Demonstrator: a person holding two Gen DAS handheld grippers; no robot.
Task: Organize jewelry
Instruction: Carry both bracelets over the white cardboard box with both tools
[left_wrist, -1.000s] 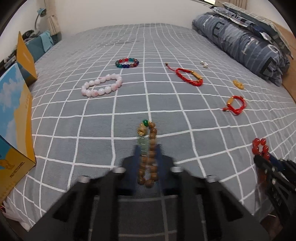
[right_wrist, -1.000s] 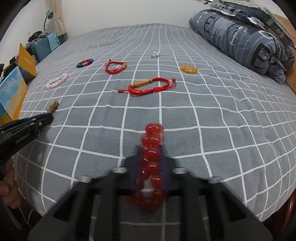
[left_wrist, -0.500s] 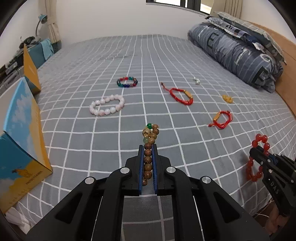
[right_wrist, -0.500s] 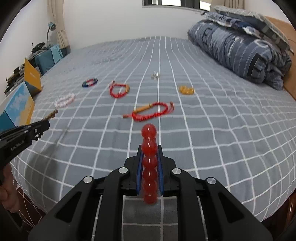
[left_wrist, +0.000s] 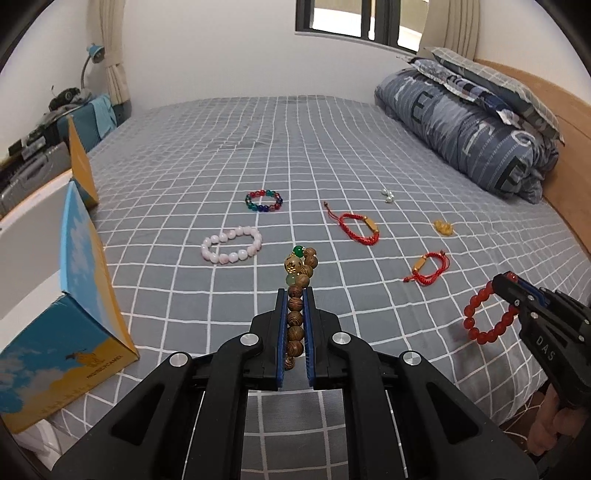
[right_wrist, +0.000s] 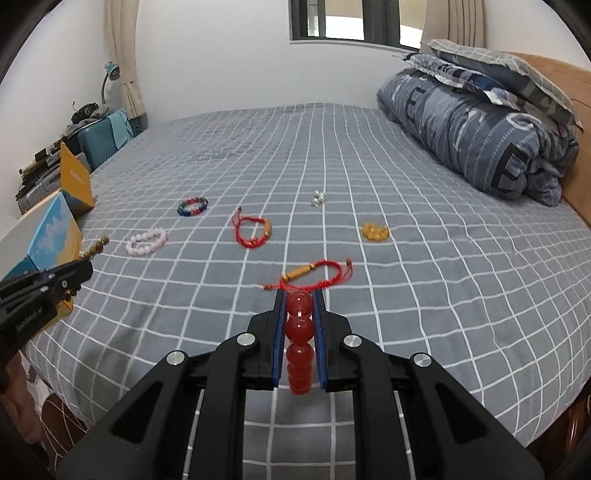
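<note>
My left gripper (left_wrist: 295, 295) is shut on a brown wooden bead bracelet (left_wrist: 297, 314) with a green and a gold bead, held above the bed. My right gripper (right_wrist: 300, 295) is shut on a red bead bracelet (right_wrist: 300, 341); it also shows in the left wrist view (left_wrist: 487, 314) hanging from the right gripper (left_wrist: 502, 280). On the grey checked bed lie a pink bead bracelet (left_wrist: 231, 245), a multicolour bead bracelet (left_wrist: 264, 200), two red cord bracelets (left_wrist: 360, 229) (left_wrist: 428, 267), a yellow piece (left_wrist: 443, 228) and small pearls (left_wrist: 387, 195).
An open blue and yellow cardboard box (left_wrist: 55, 295) stands at the bed's left edge. A rolled blue duvet and pillows (left_wrist: 472, 133) lie at the right against a wooden headboard. A suitcase and clutter (right_wrist: 92, 140) stand at the far left.
Both grippers have lifted and pulled back from the bed, each still holding its bracelet. The view now takes in the window and wall.
</note>
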